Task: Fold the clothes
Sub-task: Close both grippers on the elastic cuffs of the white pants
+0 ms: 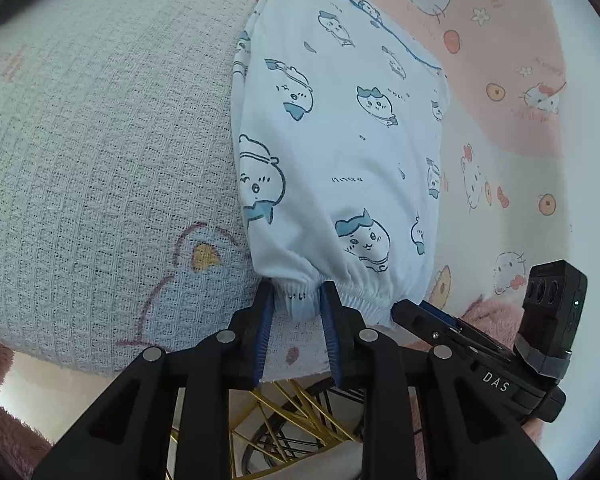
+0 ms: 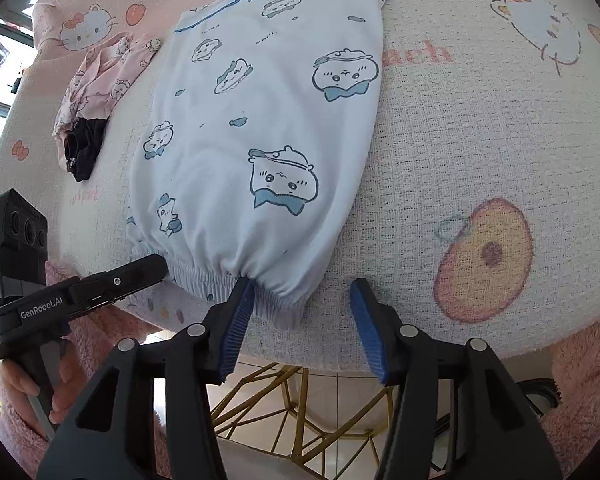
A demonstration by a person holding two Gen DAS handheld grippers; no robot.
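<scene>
- Pale blue shorts (image 1: 340, 128) printed with cartoon faces lie flat on a waffle-weave cloth (image 1: 100, 160) that covers the bench, their gathered waistband (image 1: 364, 300) at the near edge.
- The left gripper (image 1: 296, 296) has its jaws partly closed around a bunched bit of that waistband, with fabric between the blue pads (image 1: 264, 320).
- The right gripper (image 2: 302, 292) has its jaws spread wide; one pad (image 2: 238, 312) touches the waistband's corner, the other lies apart on bare cloth, so it grips nothing.
- A pink printed garment (image 2: 100, 80) with something dark (image 2: 84, 148) tucked against it lies beyond the shorts, on the left in the right wrist view.
- A hand (image 2: 32, 392) in a fluffy pink sleeve holds the left gripper's handle.
- Gold frame legs (image 2: 292, 400) and a tiled floor show under the bench edge.
</scene>
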